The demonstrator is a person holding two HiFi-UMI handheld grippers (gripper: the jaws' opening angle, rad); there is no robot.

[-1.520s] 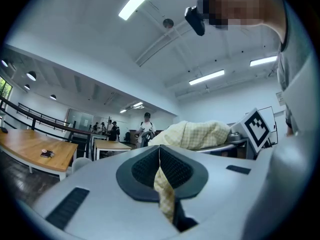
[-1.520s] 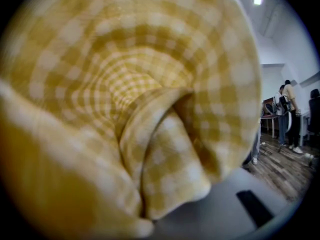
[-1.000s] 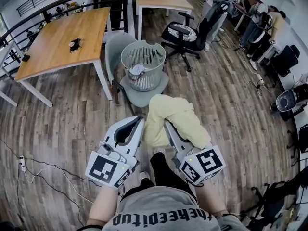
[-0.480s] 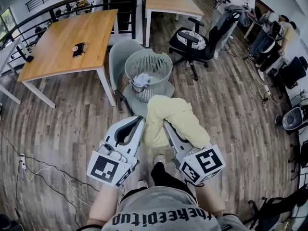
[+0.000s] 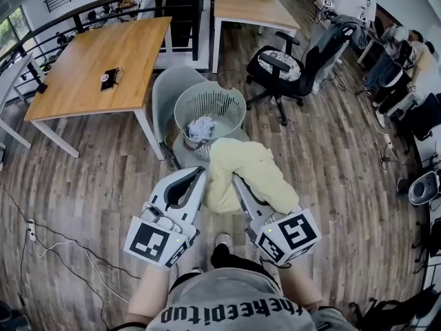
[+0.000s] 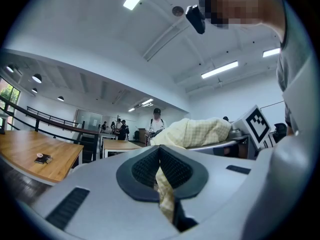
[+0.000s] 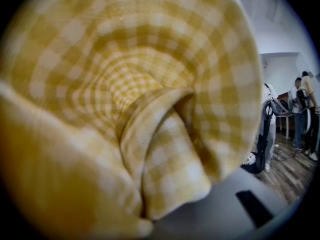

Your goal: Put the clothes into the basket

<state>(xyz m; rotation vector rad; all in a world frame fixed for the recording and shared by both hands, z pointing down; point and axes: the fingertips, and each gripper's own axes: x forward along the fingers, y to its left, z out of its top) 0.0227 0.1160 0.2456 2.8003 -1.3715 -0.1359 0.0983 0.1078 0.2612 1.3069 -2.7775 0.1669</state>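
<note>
A pale yellow checked garment (image 5: 247, 172) hangs bunched between my two grippers, held level at waist height. The left gripper (image 5: 202, 173) is shut on a thin strip of it (image 6: 165, 196), which sticks out between the black pads (image 6: 177, 170). My right gripper (image 5: 238, 180) lies under the draped cloth, shut on it. That cloth (image 7: 135, 104) fills nearly all of the right gripper view and hides the jaws' tips. Just ahead, a grey mesh basket (image 5: 234, 101) stands on a grey-green chair (image 5: 167, 92), with a white and blue cloth (image 5: 201, 127) inside.
A wooden table (image 5: 83, 71) stands left of the basket and a second table (image 5: 244, 5) behind it. A black office chair (image 5: 284, 64) is to the right. People sit and stand at the far right (image 5: 406, 54). Cables and a power strip (image 5: 31, 234) lie on the floor at the left.
The basket on its chair has come nearer in the head view as I carry the garment toward it. Both grippers keep the same hold on the cloth.
</note>
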